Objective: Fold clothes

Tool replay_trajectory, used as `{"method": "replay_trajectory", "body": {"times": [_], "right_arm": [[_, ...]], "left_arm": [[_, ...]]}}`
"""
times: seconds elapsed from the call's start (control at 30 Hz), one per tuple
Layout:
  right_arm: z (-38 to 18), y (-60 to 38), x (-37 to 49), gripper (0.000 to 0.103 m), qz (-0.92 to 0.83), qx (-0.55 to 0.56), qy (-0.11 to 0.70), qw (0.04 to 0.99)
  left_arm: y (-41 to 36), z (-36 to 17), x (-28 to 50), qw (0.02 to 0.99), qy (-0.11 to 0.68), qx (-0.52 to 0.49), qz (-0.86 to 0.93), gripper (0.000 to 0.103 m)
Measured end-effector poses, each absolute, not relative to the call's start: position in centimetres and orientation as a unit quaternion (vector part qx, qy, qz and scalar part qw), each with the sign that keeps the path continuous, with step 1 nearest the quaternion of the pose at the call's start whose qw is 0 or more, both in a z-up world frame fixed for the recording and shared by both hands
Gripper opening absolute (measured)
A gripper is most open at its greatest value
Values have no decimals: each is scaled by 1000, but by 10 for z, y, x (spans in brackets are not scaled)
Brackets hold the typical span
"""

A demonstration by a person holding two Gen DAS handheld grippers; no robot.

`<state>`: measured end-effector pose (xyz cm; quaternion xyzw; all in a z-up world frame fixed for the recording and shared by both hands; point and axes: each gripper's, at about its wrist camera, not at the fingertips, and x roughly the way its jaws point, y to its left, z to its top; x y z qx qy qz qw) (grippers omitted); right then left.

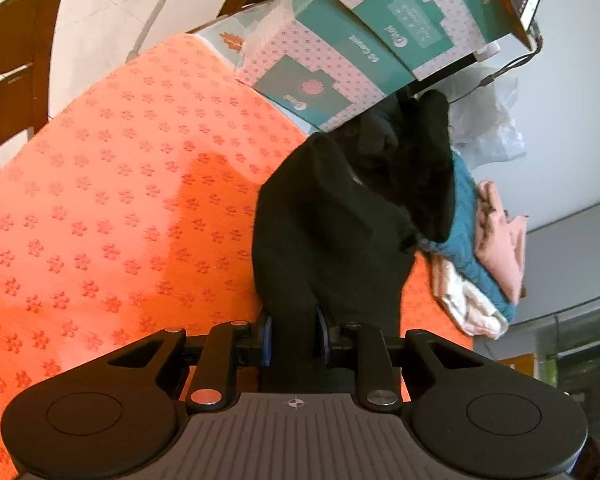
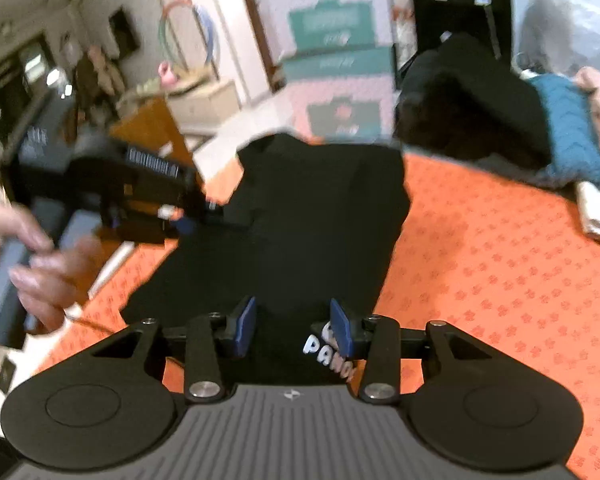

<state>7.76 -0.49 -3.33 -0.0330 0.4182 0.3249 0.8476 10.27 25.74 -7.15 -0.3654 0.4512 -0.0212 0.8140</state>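
Black garment (image 2: 300, 216) lay partly folded on orange counter (image 2: 480, 240). Left hand-held gripper (image 1: 294, 332) pinched its left edge; right hand-held gripper (image 2: 292, 326) hovered narrowly parted over near hem. Judgement: keep pinched edge taut, align edges. Stage unclear.

Left gripper (image 1: 294, 334) clamped on a black garment (image 1: 332, 240) over the orange worktop (image 1: 112, 208)

Its blue-padded fingers (image 1: 266, 336) pinched the dark cloth between them; beyond lay a stack of folded clothes (image 1: 480, 256), teal over pink and white; patterned teal-and-pink boxes (image 1: 364, 44) stood at the worktop's far edge.
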Motion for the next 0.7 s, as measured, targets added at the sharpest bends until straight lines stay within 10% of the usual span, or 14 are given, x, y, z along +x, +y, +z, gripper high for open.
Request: {"method": "replay_trajectory", "body": {"times": [0.7], "right_arm": [[-5, 23, 123, 47, 320, -99, 383, 861]], "left_arm": [[254, -33, 47, 875, 412, -250, -55, 33]]}}
